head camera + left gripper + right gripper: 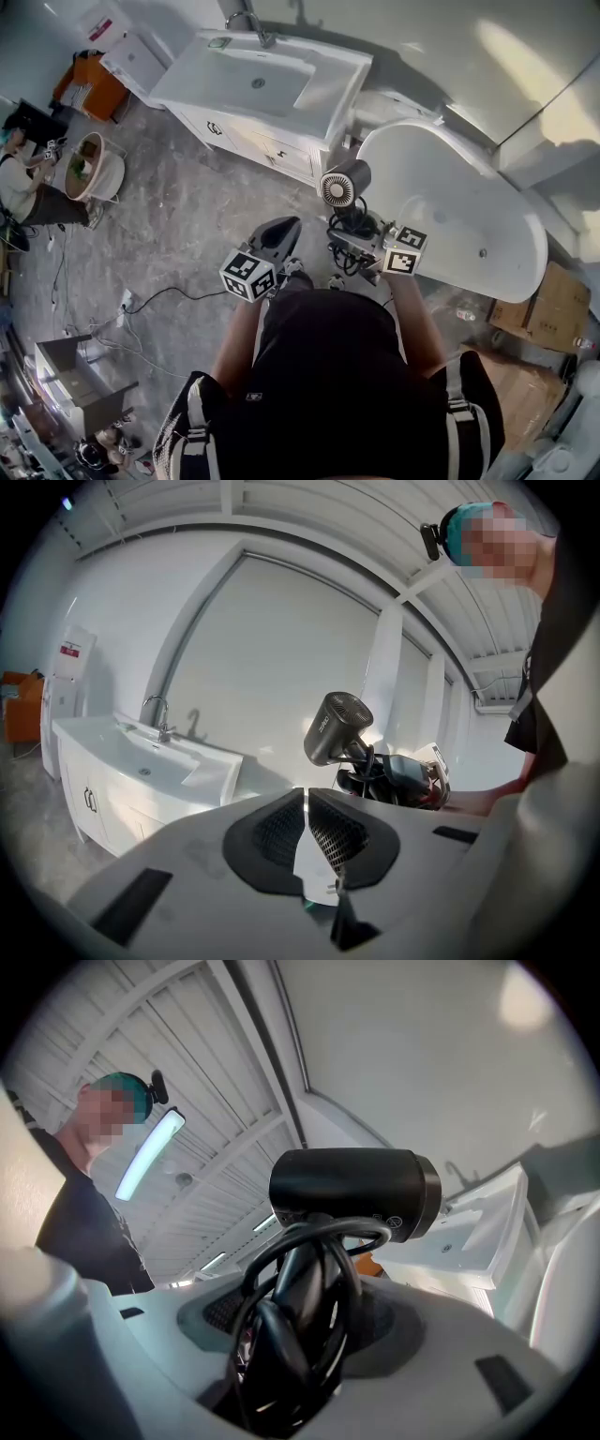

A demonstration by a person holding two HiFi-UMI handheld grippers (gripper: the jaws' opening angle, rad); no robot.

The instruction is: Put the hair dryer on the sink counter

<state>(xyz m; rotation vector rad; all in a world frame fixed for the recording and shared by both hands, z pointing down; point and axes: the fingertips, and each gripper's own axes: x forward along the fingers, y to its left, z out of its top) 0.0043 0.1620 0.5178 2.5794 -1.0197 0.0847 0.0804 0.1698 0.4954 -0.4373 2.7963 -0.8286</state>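
- The right gripper (354,232) was clamped on the handle of the black hair dryer (345,183), and the dryer's barrel stood above the gripper.
- In the right gripper view, the hair dryer (352,1190) filled the middle, with its barrel lying crosswise over the right gripper (300,1335).
- The black cord (314,1269) was looped in coils around the handle, and the jaws pressed the handle and cord together from both sides.
- The left gripper (279,232) carried nothing. In its own view, the left gripper (306,832) had its two dark pads nearly together, with only a thin slit between them.
- The hair dryer (336,726) was held up in the air just beside the narrow end of the white bathtub (469,206) and over the grey floor (178,225).
- It was not on the sink surface (328,66), which stood well apart ahead, with its faucet (255,23) at the back edge.
- In the left gripper view, the sink surface (211,761) lay to the left of the dryer.
- A person (21,183) sat at the far left of the head view.
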